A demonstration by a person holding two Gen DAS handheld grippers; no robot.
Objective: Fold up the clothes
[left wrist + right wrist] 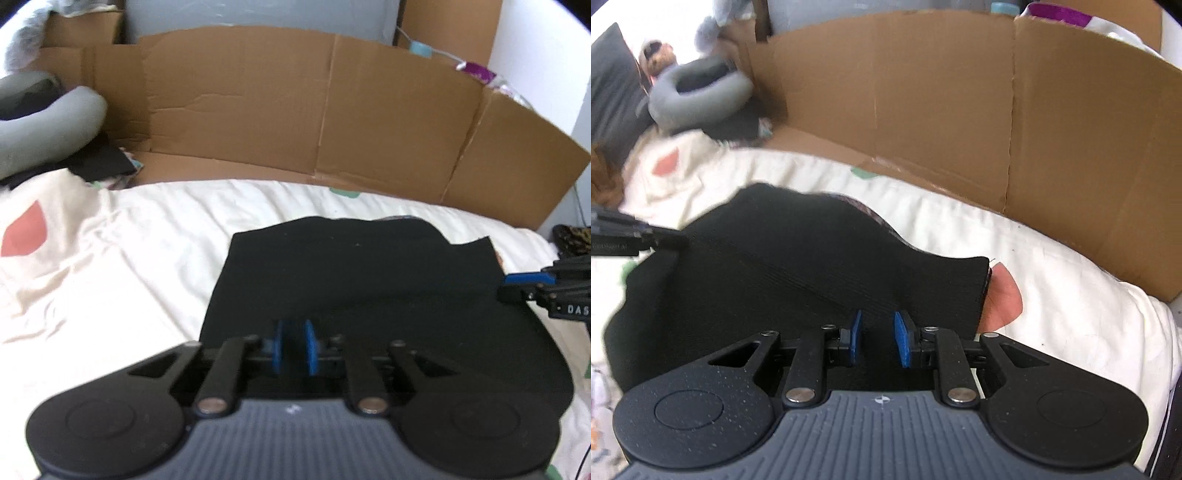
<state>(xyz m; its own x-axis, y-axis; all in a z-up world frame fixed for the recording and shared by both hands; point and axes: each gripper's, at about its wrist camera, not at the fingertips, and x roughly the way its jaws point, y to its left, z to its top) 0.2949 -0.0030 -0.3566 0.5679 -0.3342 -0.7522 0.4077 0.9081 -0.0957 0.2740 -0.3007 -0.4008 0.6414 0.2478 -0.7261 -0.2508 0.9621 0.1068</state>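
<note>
A white sheet (258,206) backed by cardboard (295,110) bears a black garment (369,277), seemingly mid-fold. Its near edge appears pinched by the left gripper (294,347) and right gripper (878,338), jaws narrowly parted. Next, an even carry-over is judged needed. A grey cushion (698,92) lies well clear.

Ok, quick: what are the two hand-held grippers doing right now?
Left hand-held gripper: nearly closed, seemingly pinching the black garment.
Right hand-held gripper: pads slightly apart over the same garment; a grip cannot be told.
</note>
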